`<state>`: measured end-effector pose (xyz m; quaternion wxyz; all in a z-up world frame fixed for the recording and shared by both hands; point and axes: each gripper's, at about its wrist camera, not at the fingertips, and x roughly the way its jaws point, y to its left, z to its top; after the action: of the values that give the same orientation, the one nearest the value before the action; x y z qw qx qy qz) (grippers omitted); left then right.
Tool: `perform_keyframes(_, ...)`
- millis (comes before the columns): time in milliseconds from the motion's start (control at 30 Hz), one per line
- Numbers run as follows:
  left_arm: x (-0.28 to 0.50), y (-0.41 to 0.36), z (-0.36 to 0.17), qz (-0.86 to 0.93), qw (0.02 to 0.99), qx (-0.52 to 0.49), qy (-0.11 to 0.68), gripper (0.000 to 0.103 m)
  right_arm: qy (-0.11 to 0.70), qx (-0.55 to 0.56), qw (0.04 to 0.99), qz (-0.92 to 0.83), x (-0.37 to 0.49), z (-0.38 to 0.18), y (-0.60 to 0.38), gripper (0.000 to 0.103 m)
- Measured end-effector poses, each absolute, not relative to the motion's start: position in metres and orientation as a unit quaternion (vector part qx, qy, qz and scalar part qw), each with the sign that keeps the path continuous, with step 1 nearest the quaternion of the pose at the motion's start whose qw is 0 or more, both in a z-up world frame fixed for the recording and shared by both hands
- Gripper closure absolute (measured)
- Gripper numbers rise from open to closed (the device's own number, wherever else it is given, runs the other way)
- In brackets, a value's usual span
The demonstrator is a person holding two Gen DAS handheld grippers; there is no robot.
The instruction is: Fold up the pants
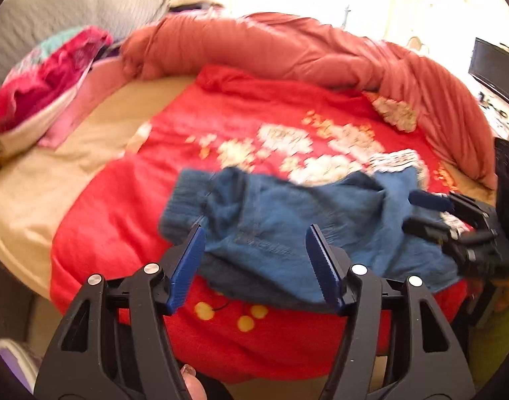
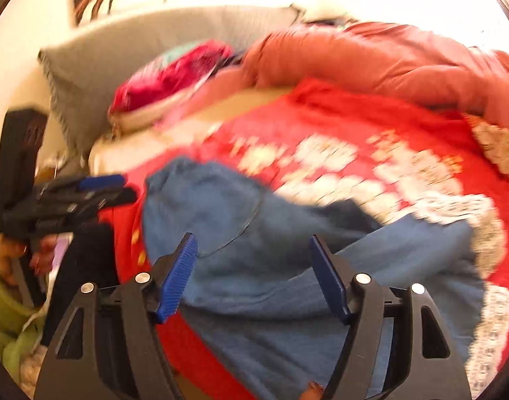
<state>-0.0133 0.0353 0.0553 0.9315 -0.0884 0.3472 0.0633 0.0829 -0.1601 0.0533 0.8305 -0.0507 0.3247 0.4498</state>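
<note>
Blue denim pants (image 1: 287,220) lie crumpled on a red floral blanket (image 1: 254,123) on the bed; a ribbed cuff sits at their left end. They also show in the right wrist view (image 2: 254,250), spread toward the camera. My left gripper (image 1: 254,233) is open above the near edge of the pants, holding nothing. My right gripper (image 2: 253,243) is open over the pants, holding nothing. The right gripper also shows in the left wrist view (image 1: 431,213) at the pants' right end. The left gripper also shows in the right wrist view (image 2: 121,186) by the pants' left edge.
An orange-red quilt (image 1: 287,46) is bunched along the far side of the bed. A red and pink pillow (image 1: 44,86) and a grey headboard cushion (image 1: 71,10) sit at the far left. A dark monitor (image 1: 494,70) stands at the right.
</note>
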Motion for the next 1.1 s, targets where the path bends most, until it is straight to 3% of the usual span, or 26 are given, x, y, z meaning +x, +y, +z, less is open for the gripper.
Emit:
perform_keyframes(200,0.021,-0.007,0.052,-0.026,0.921,-0.11,0.372,0.046,0.328,-0.015,0.869,0.371,0.112,0.056,-0.204,0.031)
perform_keyframes(267,0.037,-0.025,0.042,-0.059,0.912,-0.111,0.391,0.046,0.327,-0.004,0.877,0.352,0.119,0.056,-0.216,0.025)
perform_keyframes(433,0.067,-0.064,0.016,-0.114,0.89,-0.105,0.428,0.046,0.329,0.008,0.889,0.319,0.134,0.051,-0.238,0.025)
perform_keyframes(633,0.109,-0.081,-0.005,-0.139,0.872,-0.104,0.458,0.057,0.338,0.019,0.893,0.296,0.149,0.042,-0.247,0.024)
perform_keyframes(767,0.131,-0.089,-0.02,-0.167,0.848,-0.123,0.488,0.064,0.349,0.019,0.896,0.273,0.162,0.035,-0.251,0.019)
perform_keyframes(867,0.133,-0.093,-0.026,-0.183,0.849,-0.139,0.475,0.069,0.364,0.018,0.893,0.264,0.176,0.03,-0.249,0.019)
perform_keyframes(1100,0.122,-0.099,-0.02,-0.236,0.854,-0.135,0.444,0.069,0.395,-0.009,0.884,0.249,0.208,0.02,-0.221,0.019)
